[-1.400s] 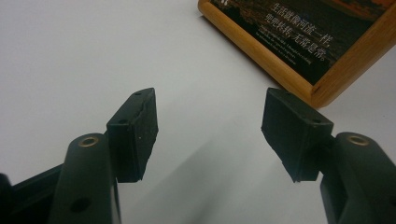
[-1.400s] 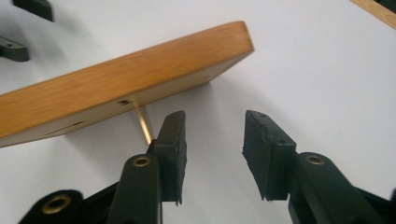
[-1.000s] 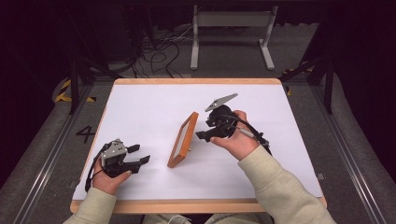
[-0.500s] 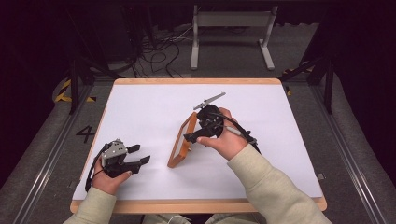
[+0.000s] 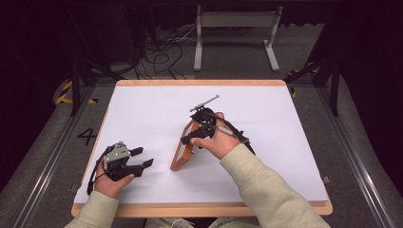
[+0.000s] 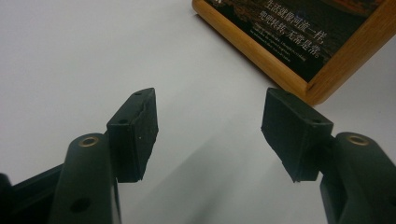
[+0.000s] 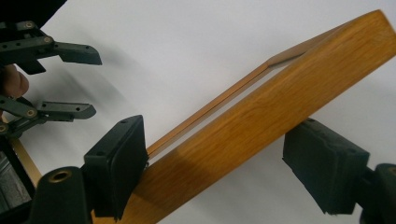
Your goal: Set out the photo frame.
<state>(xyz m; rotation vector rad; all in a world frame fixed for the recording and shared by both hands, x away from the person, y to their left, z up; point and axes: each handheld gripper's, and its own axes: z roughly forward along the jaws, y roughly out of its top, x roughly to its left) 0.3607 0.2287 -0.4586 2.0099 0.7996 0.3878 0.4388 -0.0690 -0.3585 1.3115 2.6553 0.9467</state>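
While the left gripper (image 5: 138, 161) rests where it lay a second ago, near the front left of the white table (image 5: 142, 109) with its jaws spread wide and nothing between them, the right gripper (image 5: 190, 138) has travelled left and toward the person, from beside the wooden frame (image 5: 183, 152) to right over it. Half a second ago it was already at the frame's upper edge; now it sits lower along that edge, its grey plate (image 5: 205, 102) tipped nearly edge-on to the high camera.

From the right gripper view, the frame's (image 7: 261, 116) thick orange-brown rail runs on a slant between the two black pads (image 7: 119, 163): the left pad touches the rail's side, the right pad stands a little off it, so the jaws are partly open around the frame and not clamped. Farther off in that view is the left gripper (image 7: 91, 84), open.

Standing on its long edge near the table's middle, leaning, the frame has kept its place. From the left gripper view its corner (image 6: 322, 70) lies just beyond the right jaw, a dark picture with pale printed characters inside the wood
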